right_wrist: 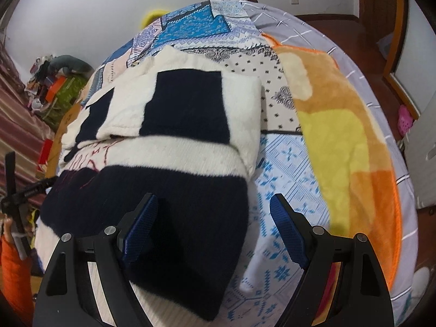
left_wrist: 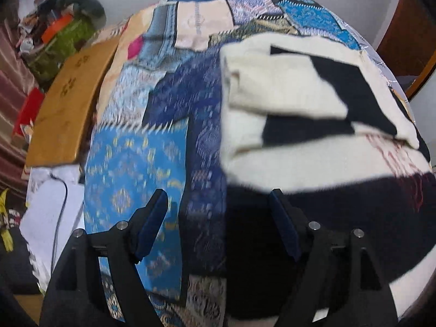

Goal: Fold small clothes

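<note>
A small white and dark navy striped sweater lies on the patterned blue bedspread, both sleeves folded in across its chest. It also shows in the right wrist view. My left gripper is open and empty, low over the sweater's left bottom edge. My right gripper is open and empty, straddling the sweater's right bottom edge, its left finger over the navy band.
An orange and yellow fleece blanket lies right of the sweater. A brown cardboard box and a cluttered pile sit at the bed's left. White paper with a cable is lower left. Wooden floor lies beyond the bed.
</note>
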The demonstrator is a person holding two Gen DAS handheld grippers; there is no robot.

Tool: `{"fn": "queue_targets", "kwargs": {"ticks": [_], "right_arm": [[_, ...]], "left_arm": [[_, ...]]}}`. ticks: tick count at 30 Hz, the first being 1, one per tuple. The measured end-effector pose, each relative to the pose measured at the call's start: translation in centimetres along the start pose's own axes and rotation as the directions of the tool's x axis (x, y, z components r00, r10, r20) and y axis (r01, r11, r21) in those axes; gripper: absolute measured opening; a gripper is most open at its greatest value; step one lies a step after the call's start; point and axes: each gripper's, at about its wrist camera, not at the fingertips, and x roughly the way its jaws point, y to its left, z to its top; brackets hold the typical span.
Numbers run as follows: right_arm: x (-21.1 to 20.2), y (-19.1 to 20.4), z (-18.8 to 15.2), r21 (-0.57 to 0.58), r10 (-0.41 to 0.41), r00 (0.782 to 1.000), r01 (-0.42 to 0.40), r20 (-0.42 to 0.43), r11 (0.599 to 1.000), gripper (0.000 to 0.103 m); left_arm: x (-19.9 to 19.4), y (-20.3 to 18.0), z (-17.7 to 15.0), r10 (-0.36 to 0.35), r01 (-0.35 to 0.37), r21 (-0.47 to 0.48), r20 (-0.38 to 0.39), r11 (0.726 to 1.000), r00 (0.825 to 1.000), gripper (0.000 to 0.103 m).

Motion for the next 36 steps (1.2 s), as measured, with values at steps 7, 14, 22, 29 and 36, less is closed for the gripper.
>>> {"fn": "queue_targets", "kwargs": {"ticks": [7,14,22,29,36], "right_arm": [[0.6,1.1,-0.8,-0.033,0.043,0.999,-0.043,-0.008,0.999,0.064],[0.4,1.8,-0.5,-0.072,0.053,0.999,-0.052,0.01,0.996,0.023],[-1.1,2.4,1.0,-0.113,0.06,0.994,-0.049,0.092,0.992,0.013],[-2.5,3.5,3.8,-0.163,0.073,0.98,-0.043,0.187,0.986,0.013],[-1.7,3.1,6.7,-0.149,0.068,0.969,-0.033,0.237,0.988,0.012]], "left_arm": [[-0.4,-0.5,-1.9,-0.091,0.09,-0.024,-0.021,0.996,0.996,0.076],[-1.1,-1.7,-1.9,-0.223,0.221,-0.043,-0.028,0.974,0.974,0.054],[-3.5,-3.5,-0.5,-0.259,0.259,0.004,0.035,0.966,0.965,0.008],[-6.6,-3.0,2.0,-0.246,0.251,-0.008,0.168,0.968,0.954,0.007],[-7.2,-1.9,4.6,-0.133,0.15,-0.044,0.266,0.988,0.955,0.004]]}}
